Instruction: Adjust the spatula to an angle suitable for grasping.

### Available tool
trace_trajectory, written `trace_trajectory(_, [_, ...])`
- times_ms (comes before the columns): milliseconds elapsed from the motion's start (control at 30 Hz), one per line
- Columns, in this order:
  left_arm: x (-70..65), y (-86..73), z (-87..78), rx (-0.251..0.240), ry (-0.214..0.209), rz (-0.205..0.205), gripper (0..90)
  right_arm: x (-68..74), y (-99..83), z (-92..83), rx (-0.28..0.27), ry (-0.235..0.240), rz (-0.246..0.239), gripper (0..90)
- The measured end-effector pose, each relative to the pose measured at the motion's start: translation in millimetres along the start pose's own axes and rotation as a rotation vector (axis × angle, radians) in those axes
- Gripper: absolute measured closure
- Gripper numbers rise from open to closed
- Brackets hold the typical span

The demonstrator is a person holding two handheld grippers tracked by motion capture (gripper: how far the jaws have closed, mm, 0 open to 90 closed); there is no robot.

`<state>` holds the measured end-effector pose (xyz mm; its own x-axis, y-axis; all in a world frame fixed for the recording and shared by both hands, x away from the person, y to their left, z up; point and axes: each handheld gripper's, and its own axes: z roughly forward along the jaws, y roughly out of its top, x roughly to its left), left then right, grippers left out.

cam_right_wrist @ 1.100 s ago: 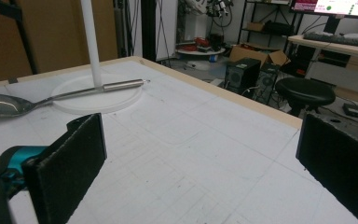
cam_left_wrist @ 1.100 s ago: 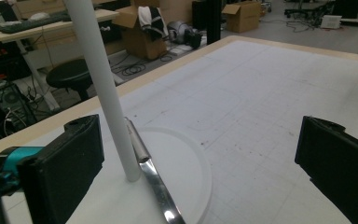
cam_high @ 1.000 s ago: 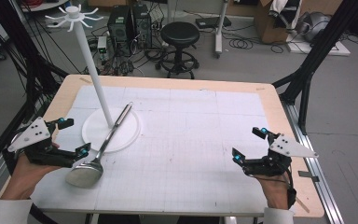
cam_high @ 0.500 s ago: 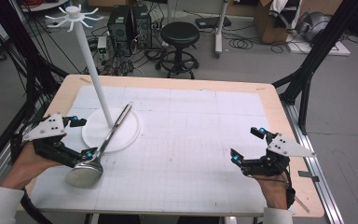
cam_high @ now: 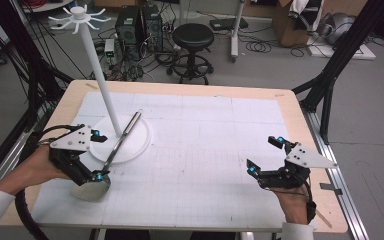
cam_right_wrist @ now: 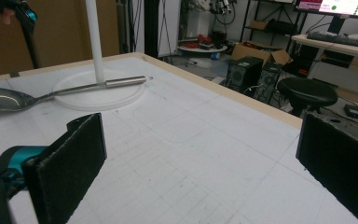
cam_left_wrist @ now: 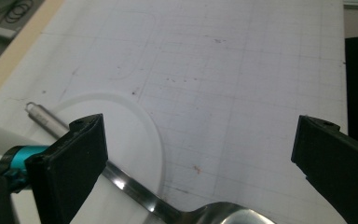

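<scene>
Near the left front corner of the worktop (cam_high: 290,107), the left hand-held gripper (cam_high: 98,156) is hovering with its jaws spread wide over a metal ladle (cam_high: 111,155), which is lying with its bowl on the mat and its handle sloping up across the round white base (cam_high: 132,145) of a tall stand (cam_high: 96,75). In the left gripper view the ladle's handle (cam_left_wrist: 121,183) is passing close beside one black pad and running off toward the base rim, so the jaws are straddling the neck just above the bowl but not yet touching it. To do this well, the person should probably be lowering the gripper until both pads flank the thin neck squarely, then closing across its narrow sides, since a polished handle looks likely to slip or roll if pinched at an angle. Gripping near the bowl should keep the heavy end from swinging. The right hand-held gripper (cam_high: 266,157) is resting released near the right front corner, well apart from the ladle, holding nothing.
</scene>
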<state>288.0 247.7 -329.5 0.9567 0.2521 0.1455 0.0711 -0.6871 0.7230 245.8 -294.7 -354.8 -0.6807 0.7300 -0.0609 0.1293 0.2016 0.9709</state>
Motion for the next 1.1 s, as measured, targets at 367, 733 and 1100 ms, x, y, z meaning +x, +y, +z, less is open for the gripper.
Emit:
trace_trajectory(367, [1.9,10.7,17.9,0.21,-0.142,0.095,10.9,1.0,0.6,0.6,0.0,0.005,0.002,0.9])
trace_trajectory(733, [-4.3,8.4,37.1,0.333,-0.232,0.17,57.8,0.7,1.1,-0.5,0.0,-0.001,0.004,0.8])
trace_trajectory(1100, [-11.5,7.6,53.7,0.402,-0.277,0.224,89.7,0.3,1.6,-1.5,-0.003,0.0,-0.001,0.8])
